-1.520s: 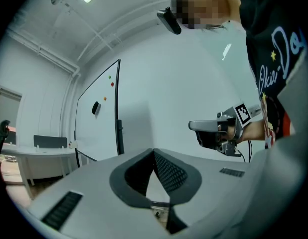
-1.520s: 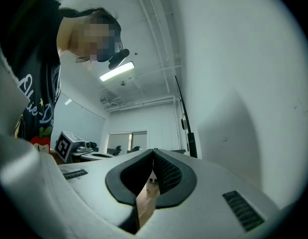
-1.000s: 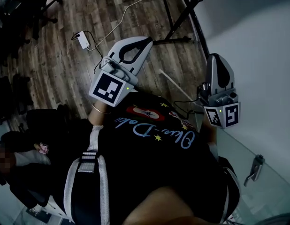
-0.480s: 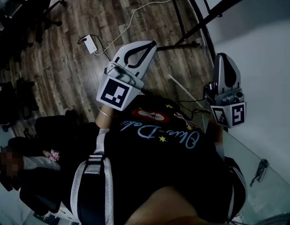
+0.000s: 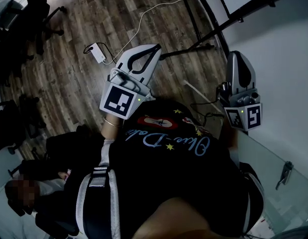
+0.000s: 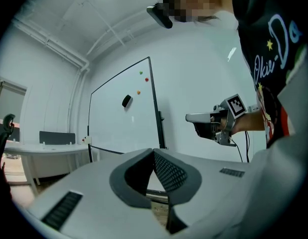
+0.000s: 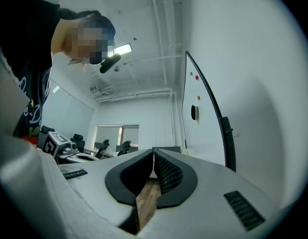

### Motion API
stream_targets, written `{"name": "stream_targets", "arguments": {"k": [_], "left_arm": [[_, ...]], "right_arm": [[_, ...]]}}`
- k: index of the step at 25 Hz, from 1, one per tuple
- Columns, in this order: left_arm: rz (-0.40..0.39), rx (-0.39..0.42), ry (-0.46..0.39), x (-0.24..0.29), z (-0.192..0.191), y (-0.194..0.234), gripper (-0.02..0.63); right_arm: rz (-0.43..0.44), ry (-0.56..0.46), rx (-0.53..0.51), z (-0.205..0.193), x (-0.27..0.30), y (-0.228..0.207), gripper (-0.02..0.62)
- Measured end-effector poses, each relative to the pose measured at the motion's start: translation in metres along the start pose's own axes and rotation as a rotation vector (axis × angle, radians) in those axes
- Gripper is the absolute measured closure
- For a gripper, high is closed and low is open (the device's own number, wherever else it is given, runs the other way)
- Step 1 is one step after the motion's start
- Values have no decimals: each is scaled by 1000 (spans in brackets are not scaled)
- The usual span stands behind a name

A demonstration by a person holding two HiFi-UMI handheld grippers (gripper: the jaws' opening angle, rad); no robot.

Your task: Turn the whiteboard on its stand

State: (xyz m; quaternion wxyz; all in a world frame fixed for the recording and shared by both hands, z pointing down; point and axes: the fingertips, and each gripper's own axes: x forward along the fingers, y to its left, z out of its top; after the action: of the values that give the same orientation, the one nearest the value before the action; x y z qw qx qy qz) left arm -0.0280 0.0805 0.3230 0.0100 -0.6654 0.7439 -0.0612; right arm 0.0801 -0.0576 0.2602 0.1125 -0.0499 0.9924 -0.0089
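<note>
The left tool (image 6: 154,153) has its jaws pressed together on nothing, and the right tool (image 7: 154,152) is closed and empty too. Both are held out level in front of the person's dark shirt (image 5: 169,153), above the wooden floor (image 5: 64,68). The whiteboard (image 6: 119,123) stands on its stand at centre left in the left gripper view, well apart from both tools.
</note>
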Motion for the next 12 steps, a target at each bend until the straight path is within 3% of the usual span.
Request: {"name": "stream_targets", "arguments": {"k": [12], "left_arm": [[-79, -13, -9, -14, -15, 40, 606]], "right_arm": [[-73, 35, -58, -8, 28, 29, 575]]}}
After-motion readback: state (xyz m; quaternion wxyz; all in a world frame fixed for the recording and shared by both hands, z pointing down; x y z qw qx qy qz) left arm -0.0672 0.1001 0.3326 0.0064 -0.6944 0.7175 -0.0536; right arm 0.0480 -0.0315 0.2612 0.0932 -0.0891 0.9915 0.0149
